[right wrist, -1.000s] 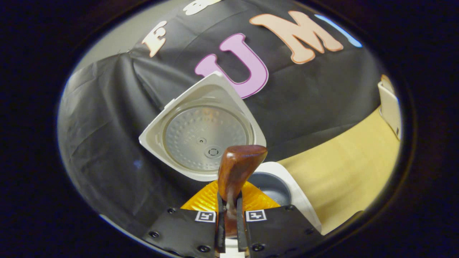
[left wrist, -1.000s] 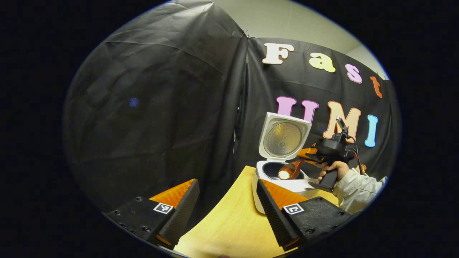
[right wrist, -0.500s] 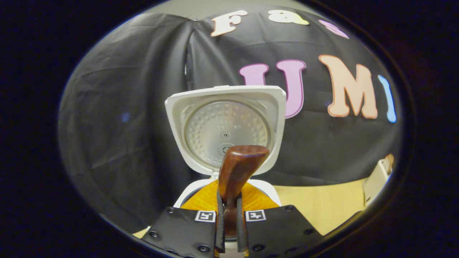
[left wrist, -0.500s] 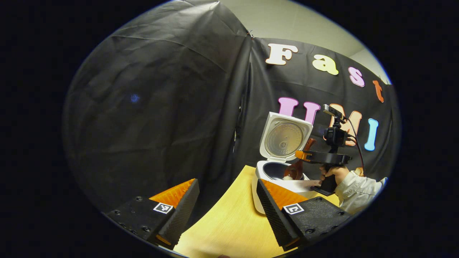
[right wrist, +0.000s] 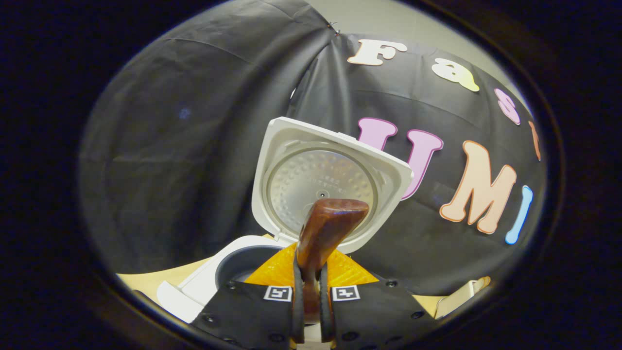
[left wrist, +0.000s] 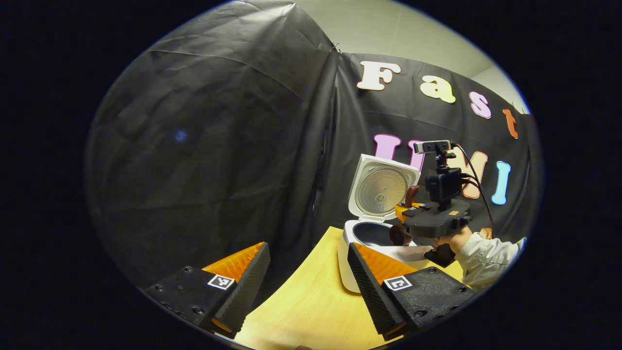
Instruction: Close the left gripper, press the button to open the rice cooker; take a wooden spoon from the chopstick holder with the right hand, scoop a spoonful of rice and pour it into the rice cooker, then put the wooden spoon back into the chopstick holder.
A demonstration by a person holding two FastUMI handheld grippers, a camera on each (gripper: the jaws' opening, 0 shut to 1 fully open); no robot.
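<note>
Rice cooker (right wrist: 228,272) on wooden table (left wrist: 306,306), lid (right wrist: 330,187) upright, dark inner pot's contents not visible. Right gripper (right wrist: 311,311) pinches glossy wooden spoon (right wrist: 326,226) over pot. Left gripper (left wrist: 306,287) spread, holding nothing.
</note>
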